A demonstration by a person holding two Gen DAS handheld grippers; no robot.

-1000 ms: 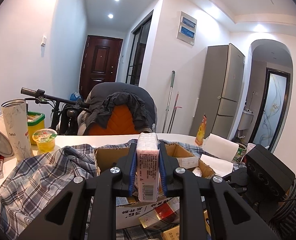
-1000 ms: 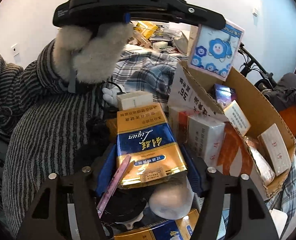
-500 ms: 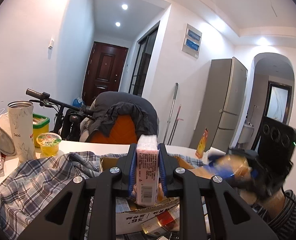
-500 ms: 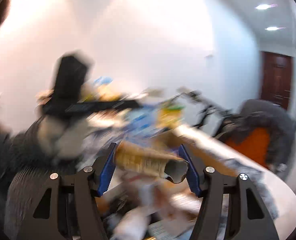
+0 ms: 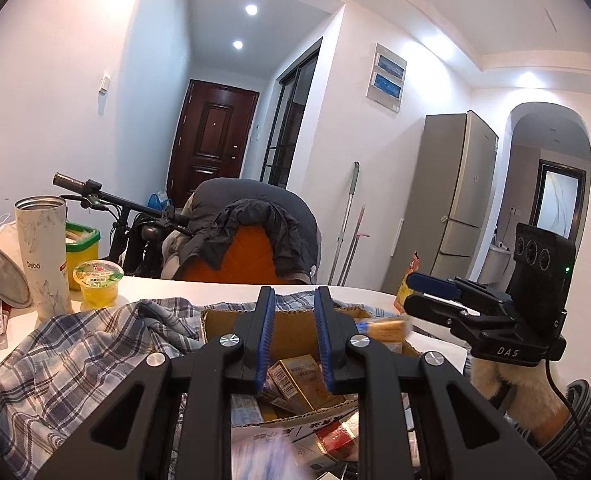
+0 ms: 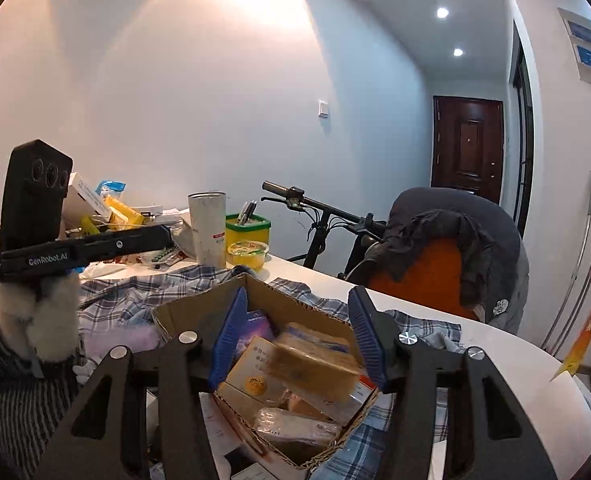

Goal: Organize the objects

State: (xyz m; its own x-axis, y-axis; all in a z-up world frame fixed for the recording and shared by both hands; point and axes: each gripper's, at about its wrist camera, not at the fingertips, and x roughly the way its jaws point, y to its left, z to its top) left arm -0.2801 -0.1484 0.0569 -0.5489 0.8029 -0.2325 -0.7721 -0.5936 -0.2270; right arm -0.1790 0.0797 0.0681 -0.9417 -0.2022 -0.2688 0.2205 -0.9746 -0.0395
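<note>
An open cardboard box full of small packets sits on a plaid cloth. My left gripper is open and empty above the box; its pink packet is gone from the jaws. My right gripper is open above the box, and a blurred gold packet is between and below its jaws, over the box contents. The right gripper also shows in the left wrist view, and the left gripper's body in the right wrist view.
A white tumbler, a jelly cup, a green-lidded tub and clutter stand at the left of the white table. A chair with a jacket and a bicycle are behind it.
My left gripper opened and let go of the pink packet. My right gripper swung over the box, opened, and released the gold packet, which is blurred in motion.
</note>
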